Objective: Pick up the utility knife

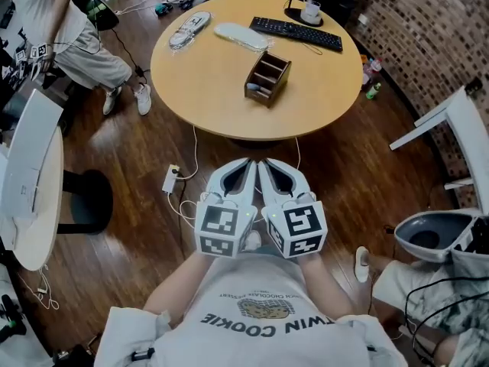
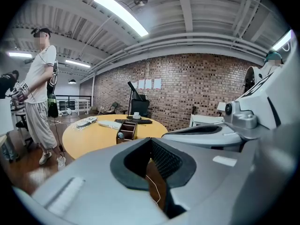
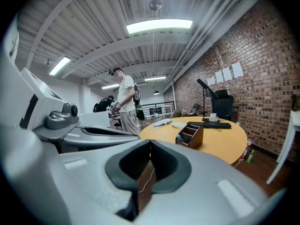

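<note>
A wooden desk organizer stands on the round wooden table. A small grey-blue object lies in its front compartment; I cannot tell whether that is the utility knife. My left gripper and right gripper are side by side near my chest, over the floor, short of the table's near edge. Both point toward the table with jaws closed and nothing between them. The organizer shows ahead beyond my left gripper in the left gripper view. It also shows as the organizer beyond my right gripper.
On the far side of the table lie a black keyboard, a white oblong case, a clear packet and a cup. A power strip with cables lies on the floor. A person stands at the left, and a white table is nearby.
</note>
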Tool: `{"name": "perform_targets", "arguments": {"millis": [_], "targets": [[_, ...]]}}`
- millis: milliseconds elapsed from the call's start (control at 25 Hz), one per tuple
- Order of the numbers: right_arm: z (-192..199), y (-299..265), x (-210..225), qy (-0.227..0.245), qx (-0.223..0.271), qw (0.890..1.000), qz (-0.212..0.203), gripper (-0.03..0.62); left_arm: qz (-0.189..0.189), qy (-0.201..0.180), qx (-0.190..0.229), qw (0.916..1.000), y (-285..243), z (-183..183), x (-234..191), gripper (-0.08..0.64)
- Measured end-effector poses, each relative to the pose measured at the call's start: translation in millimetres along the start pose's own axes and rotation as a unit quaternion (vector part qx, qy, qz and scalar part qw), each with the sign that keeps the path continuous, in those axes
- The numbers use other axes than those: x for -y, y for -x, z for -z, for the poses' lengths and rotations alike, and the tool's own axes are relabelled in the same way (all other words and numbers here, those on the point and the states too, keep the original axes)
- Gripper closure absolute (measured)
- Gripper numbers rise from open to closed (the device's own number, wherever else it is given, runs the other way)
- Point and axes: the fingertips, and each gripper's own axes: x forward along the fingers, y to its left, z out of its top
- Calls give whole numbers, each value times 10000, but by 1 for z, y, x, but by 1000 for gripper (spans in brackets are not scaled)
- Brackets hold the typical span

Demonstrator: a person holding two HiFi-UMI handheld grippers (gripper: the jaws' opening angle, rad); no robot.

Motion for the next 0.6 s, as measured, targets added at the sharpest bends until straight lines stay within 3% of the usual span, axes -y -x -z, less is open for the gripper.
{"name": "perform_targets", "arguments": {"millis": [600], "targets": [[-13, -68, 51, -64, -48, 9996, 285, 590, 336, -70, -48, 9994, -76, -15, -35, 554]]}}
